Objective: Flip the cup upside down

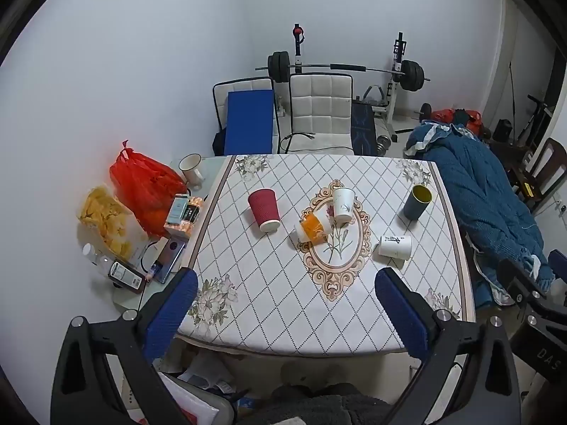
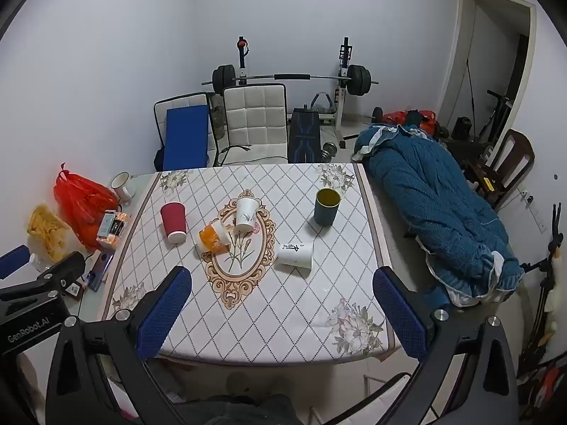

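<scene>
Five cups on the table (image 1: 354, 333), all ahead of both grippers and none touched.

Blue cup (image 1: 417, 202): upright, long axis vertical, mouth up, yellowish inside. Far ahead and right of the left gripper (image 1: 286, 313); ahead of the right gripper (image 2: 281, 310), slightly right of its midline.

Red cup (image 1: 264, 210): ribbed wall, pale rim. Rim sits toward the gripper, base points away; whether it stands inverted or lies tipped, cannot tell. Ahead, left of both midlines.

Floral cup (image 1: 343, 204): white with small print, mouth up, leaning a little. Nearly dead ahead of the left gripper; ahead-left for the right.

Orange cup (image 1: 312, 231): on its side, long axis roughly level, orange band with white ends. Just beside the floral cup on its near-left; contact unclear.

White cup (image 1: 395, 247): on its side, long axis left-to-right across the view, dark characters on the wall. Nearest cup to both grippers; ahead-right of the left, almost straight ahead of the right (image 2: 295, 254).

Left gripper: jaws wide apart, blue pads (image 1: 170, 313) bare, held over the near table edge. Right gripper: jaws wide apart, nothing between the pads (image 2: 398, 313), also at the near edge.

Red bag (image 1: 145, 191) and mug (image 1: 190, 168) far left of the left gripper.
</scene>
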A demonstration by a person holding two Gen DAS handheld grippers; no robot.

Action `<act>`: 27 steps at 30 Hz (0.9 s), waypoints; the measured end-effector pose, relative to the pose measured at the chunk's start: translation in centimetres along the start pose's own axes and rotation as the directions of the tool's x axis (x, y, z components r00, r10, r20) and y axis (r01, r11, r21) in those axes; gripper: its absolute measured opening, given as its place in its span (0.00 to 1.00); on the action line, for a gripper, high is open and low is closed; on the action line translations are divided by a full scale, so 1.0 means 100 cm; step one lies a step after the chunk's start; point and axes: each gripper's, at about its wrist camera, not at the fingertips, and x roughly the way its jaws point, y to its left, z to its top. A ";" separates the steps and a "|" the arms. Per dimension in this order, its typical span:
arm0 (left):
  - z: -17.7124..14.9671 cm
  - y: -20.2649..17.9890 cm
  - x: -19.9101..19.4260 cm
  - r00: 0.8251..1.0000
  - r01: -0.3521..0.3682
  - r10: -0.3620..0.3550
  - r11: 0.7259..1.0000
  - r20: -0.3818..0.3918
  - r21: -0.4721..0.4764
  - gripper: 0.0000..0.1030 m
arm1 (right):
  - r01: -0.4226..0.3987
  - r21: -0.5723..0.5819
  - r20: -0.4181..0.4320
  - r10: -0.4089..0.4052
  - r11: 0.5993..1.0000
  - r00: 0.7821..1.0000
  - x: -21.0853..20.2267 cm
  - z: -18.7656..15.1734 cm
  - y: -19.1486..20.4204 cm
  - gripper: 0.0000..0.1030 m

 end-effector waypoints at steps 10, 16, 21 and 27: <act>-0.001 0.006 -0.003 1.000 0.011 -0.011 1.000 0.004 -0.007 1.00 | 0.001 0.000 -0.005 -0.001 1.000 1.000 -0.001 0.001 -0.001 1.00; -0.003 0.008 -0.004 1.000 0.009 -0.009 1.000 0.006 -0.012 1.00 | -0.003 0.004 -0.003 0.003 1.000 1.000 -0.002 0.001 -0.002 1.00; -0.001 0.004 -0.004 1.000 0.009 -0.009 1.000 0.006 -0.002 1.00 | -0.001 0.004 -0.003 0.001 1.000 1.000 -0.002 0.002 -0.002 1.00; 0.007 -0.001 -0.007 1.000 0.011 -0.011 1.000 0.008 -0.003 1.00 | -0.001 0.004 -0.001 0.001 1.000 1.000 -0.002 0.002 -0.003 1.00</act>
